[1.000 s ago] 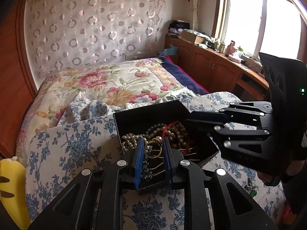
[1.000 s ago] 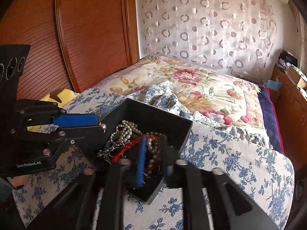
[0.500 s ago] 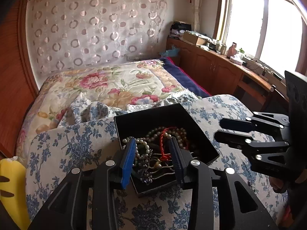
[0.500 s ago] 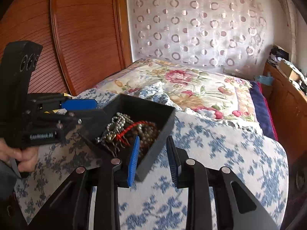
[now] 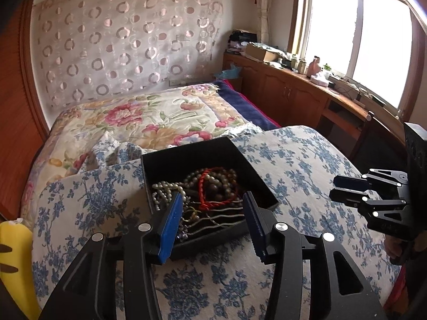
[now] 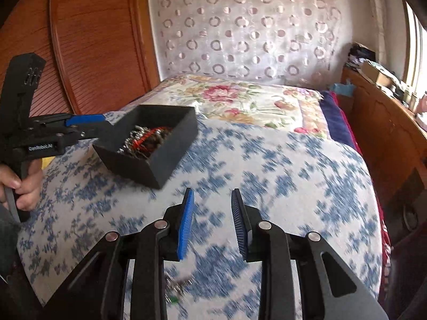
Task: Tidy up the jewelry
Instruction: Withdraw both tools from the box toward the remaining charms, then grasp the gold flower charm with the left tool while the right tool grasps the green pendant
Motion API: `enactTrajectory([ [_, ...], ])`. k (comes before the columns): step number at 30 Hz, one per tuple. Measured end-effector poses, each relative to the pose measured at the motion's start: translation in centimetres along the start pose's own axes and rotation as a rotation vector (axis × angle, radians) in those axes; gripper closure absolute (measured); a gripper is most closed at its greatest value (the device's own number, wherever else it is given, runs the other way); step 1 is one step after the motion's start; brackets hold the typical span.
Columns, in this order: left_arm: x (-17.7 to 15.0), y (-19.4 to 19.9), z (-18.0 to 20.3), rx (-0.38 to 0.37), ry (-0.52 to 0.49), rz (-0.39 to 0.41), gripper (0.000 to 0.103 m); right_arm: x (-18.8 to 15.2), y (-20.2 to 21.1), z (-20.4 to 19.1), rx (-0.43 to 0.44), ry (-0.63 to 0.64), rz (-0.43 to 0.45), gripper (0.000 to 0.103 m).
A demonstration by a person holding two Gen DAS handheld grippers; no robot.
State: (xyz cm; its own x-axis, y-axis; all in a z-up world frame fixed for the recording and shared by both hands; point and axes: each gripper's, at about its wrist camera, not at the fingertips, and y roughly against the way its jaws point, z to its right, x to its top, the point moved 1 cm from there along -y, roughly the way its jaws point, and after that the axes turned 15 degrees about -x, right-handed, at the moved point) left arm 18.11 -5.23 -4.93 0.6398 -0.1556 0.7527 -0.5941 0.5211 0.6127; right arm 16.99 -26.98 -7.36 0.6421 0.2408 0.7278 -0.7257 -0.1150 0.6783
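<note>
Right tongs (image 6: 210,213) withdrawn from black box (image 5: 186,160); both tongs spread; beads (image 5: 213,184) inside.

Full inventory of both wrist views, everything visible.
jewelry box: 1, black, open, on the blue-floral cover, in front of the left gripper
pearl necklaces: several, white and grey, tangled in the box
red bracelet: 1, red, on top of the beads
small jewelry piece: 1, blurred, on the cover under the right gripper
blue-floral cover: 1, white and blue
floral quilt: 1, cream and pink, behind
yellow plush: 1, far left edge
left gripper: open, empty
right gripper: open, empty
</note>
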Motion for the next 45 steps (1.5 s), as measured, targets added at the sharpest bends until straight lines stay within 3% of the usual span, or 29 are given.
enactTrajectory([
  [20, -3.8, -0.4, 6.0, -0.077, -0.052, -0.049, 0.058, -5.2, 3.6, 1.3, -0.036, -0.022, -0.016, 0.072],
  [39, -8.5, -3.4, 11.3, -0.197, -0.105, -0.209, 0.058, -8.8, 5.5, 0.7, -0.022, -0.033, -0.045, 0.072],
  [45, -9.0, -4.8, 12.4, -0.203, -0.131, -0.245, 0.058, -9.3, 5.4, 0.3, -0.010, -0.029, -0.053, 0.072],
])
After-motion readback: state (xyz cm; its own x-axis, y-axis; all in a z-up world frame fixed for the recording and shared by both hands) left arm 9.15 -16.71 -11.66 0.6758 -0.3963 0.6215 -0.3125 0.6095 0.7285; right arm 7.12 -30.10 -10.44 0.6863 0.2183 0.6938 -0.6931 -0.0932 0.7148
